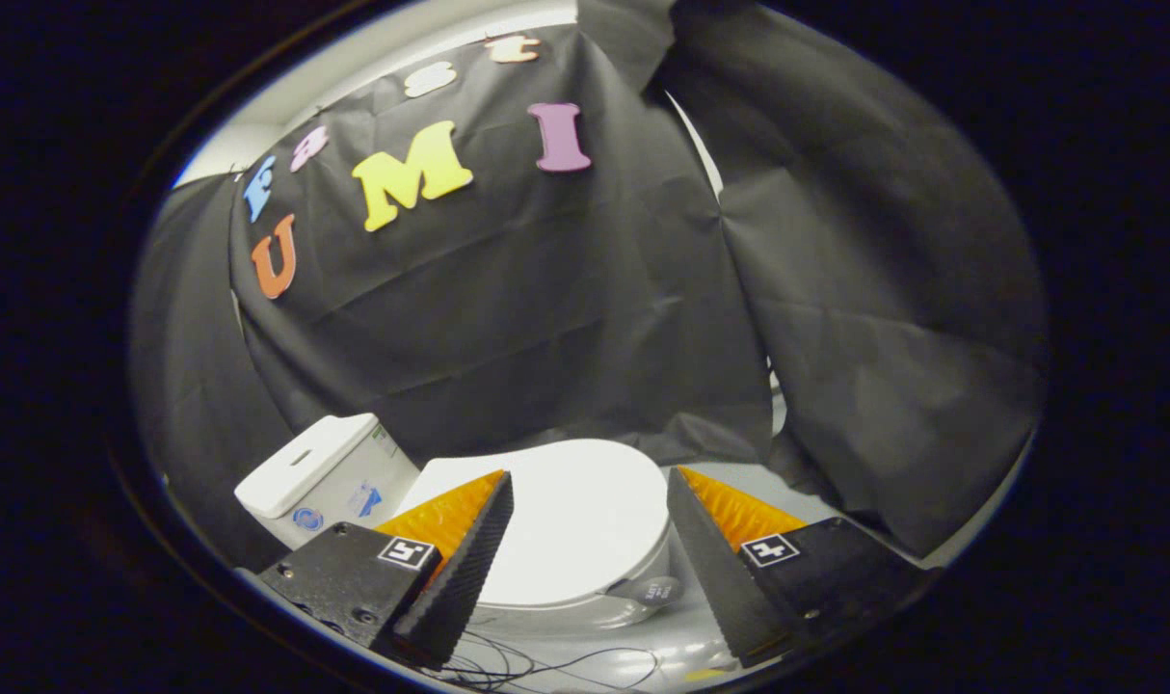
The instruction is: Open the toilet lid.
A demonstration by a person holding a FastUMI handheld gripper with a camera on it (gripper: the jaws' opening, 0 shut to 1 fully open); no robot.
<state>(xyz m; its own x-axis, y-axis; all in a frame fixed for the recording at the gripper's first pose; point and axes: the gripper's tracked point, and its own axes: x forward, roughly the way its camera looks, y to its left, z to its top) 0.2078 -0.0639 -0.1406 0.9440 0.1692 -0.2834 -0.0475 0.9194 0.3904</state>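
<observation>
Tongs (590, 482) released, poised above closed round white plastic toilet lid (571, 525).
Recommend lowering to the near rim, catching its edge, lifting steadily.

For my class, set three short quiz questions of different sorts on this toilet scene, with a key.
1. True or false: the toilet lid is already raised.
2. Multiple choice: the gripper fingers are (A) open, spread apart above the lid, (B) shut on the lid, (C) shut on the tank.
3. Fill in: the white tank stands beside the ____ finger, beyond it.

Key: 1 false, the lid lies flat and closed. 2 A, the two fingers are spread with the lid seen between them, neither pressing on it. 3 left.
</observation>
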